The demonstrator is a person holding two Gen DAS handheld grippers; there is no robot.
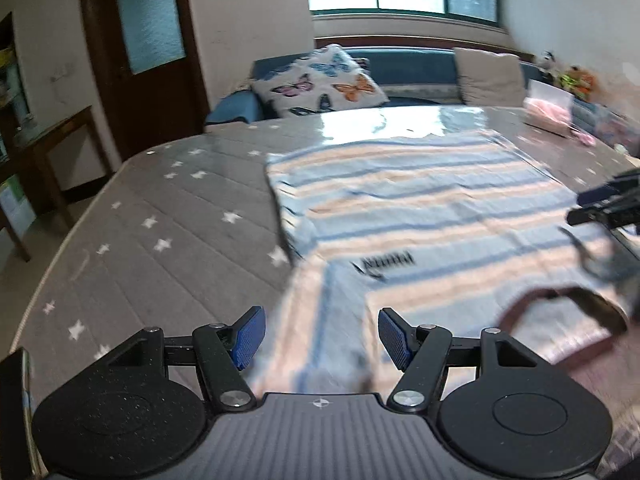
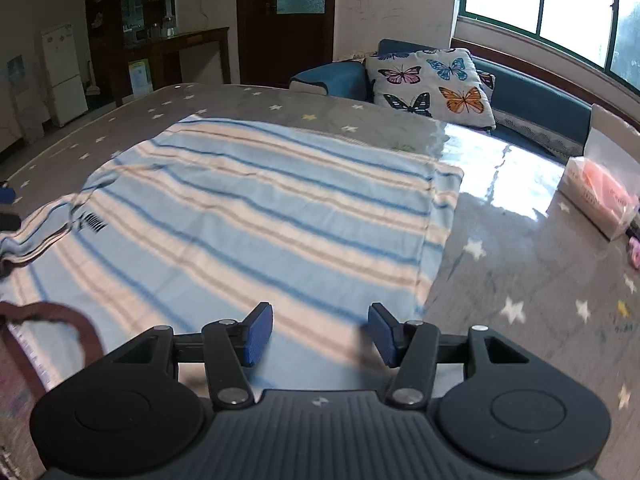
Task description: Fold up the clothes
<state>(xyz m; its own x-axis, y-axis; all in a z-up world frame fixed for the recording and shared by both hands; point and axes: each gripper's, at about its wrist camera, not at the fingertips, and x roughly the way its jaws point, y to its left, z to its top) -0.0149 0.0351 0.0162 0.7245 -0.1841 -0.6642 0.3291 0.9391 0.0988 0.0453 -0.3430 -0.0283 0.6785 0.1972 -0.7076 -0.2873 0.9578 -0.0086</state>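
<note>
Left wrist: left gripper fingers apart, empty above striped shirt; right gripper likewise.

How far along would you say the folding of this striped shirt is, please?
Done: the striped shirt lies spread on the table, its sleeve already turned in. In hand: nothing; the left hand-held gripper and right hand-held gripper are both open and empty. Left: the remaining folds.

The right gripper is hovering over a striped shirt, jaws apart with nothing between them. The shirt is lying flat on a starred table, a butterfly cushion sitting beyond.
</note>
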